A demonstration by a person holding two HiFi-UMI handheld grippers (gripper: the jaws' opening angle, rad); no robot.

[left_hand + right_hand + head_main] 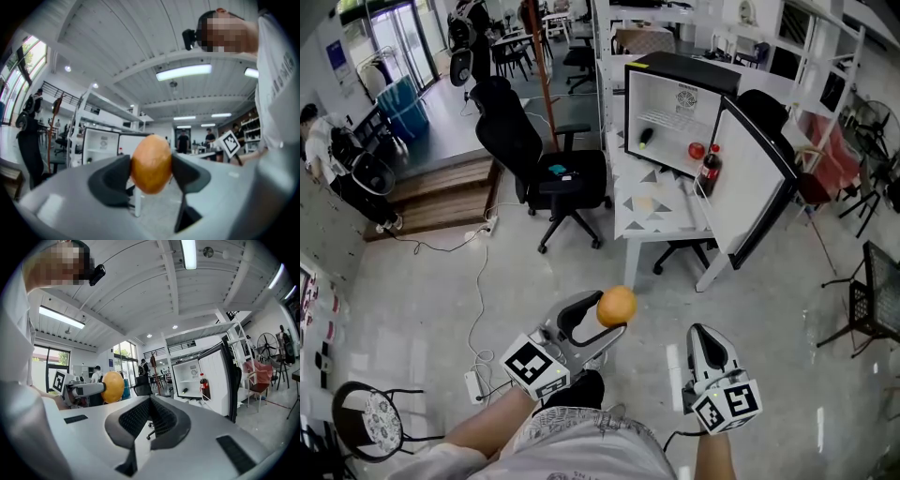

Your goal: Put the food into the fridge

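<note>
- An orange is clamped in the left tongs over open floor, well apart from the fridge.
- The fridge door is swung wide.
- The right tongs are shown clenched, empty, by their own view.

The orange has a dimpled, faintly shiny peel. The left tongs are smooth pale-grey plastic with matt black pads; the right tongs are the same plastic, their black pads ribbed in a fine grid. The floor is polished and speckled, catching the light. The fridge has a glossy black shell and a smooth white lining. The bottle in its door is shiny plastic. The counter under the fridge has a smooth matt top. The chair is matt black cloth, and the step behind it is brown wood.
</note>
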